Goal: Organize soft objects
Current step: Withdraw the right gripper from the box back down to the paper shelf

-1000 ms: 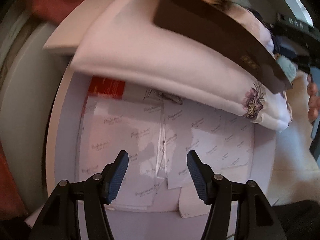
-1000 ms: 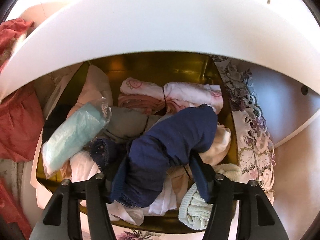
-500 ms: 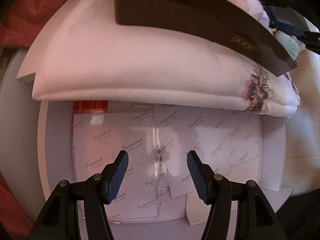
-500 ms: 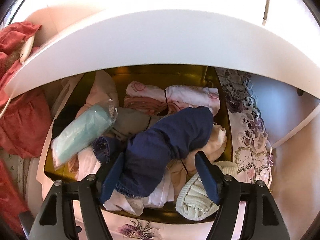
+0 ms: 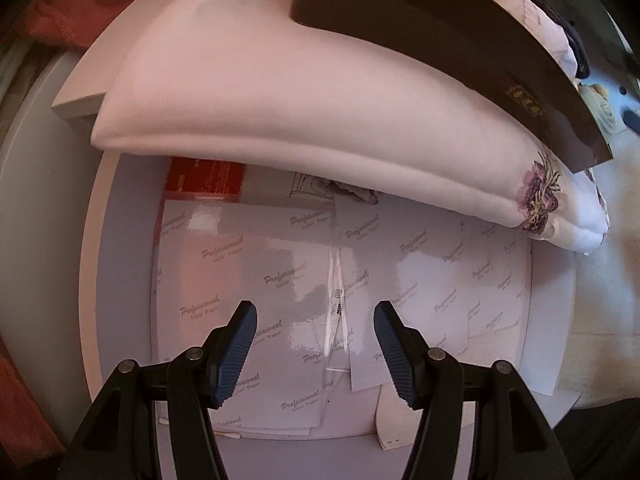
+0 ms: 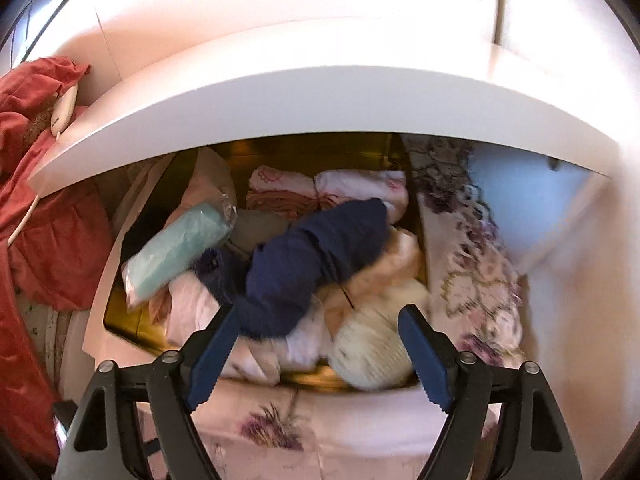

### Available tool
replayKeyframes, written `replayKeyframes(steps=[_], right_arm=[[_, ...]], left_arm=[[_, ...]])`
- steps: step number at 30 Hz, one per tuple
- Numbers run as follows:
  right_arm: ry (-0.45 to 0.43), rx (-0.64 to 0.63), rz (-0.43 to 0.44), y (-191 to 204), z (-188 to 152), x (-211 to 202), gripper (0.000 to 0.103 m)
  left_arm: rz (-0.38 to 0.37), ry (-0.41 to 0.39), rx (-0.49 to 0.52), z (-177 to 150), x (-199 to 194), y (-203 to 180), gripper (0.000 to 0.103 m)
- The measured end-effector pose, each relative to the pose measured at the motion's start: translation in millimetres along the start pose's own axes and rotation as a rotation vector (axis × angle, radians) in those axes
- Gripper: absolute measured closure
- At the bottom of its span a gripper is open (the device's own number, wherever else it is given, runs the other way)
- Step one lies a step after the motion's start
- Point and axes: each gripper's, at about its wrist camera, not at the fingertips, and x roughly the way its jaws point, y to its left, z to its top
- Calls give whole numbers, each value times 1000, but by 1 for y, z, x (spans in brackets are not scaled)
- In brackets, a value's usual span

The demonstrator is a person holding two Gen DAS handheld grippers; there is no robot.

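A gold box (image 6: 132,322) on a shelf is packed with soft things. A navy cloth (image 6: 312,256) lies on top, above pink folded pieces (image 6: 360,186), a mint bundle in clear wrap (image 6: 176,250) and a cream knit roll (image 6: 372,354). My right gripper (image 6: 316,350) hovers just in front of the box, its jaws opening; the navy cloth lies free beyond the pads. In the left wrist view, my left gripper (image 5: 316,350) is open over glossy sheets (image 5: 280,276), with nothing between its fingers. The dark side of the box (image 5: 460,52) rests on a white cloth (image 5: 280,100).
A white shelf board (image 6: 320,96) overhangs the box. Red fabric (image 6: 44,216) hangs at the left. A floral lace cloth (image 6: 476,268) drapes to the right of the box and under it. A red packet (image 5: 204,180) peeks from under the white cloth.
My right gripper has let go of the navy cloth, opened wider and drawn back and up from the box. The left gripper has stayed open over the sheets.
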Motion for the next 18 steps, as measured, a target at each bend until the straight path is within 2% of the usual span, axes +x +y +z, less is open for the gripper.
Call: replayKeyframes(steps=[2,5,8,13,18], right_arm=[[7,27,-11,-7,-14,-12,16],[64,64,-61,-17,-38,-17,14],[198,126,-80,-26,-76,-9,13],[475,223,-93,-29,-151,32,13],[601,265,-121,-31,-193,58,14]], left_arm=[[-5,-2,-2,0,0,0,41],[-8,-6,4,0,-1,-1,41],[-12,-4,7,1,-1,-2,41],[5,-3,33,3,1,-6,41],[86,-27,189,5,3,-37,41]])
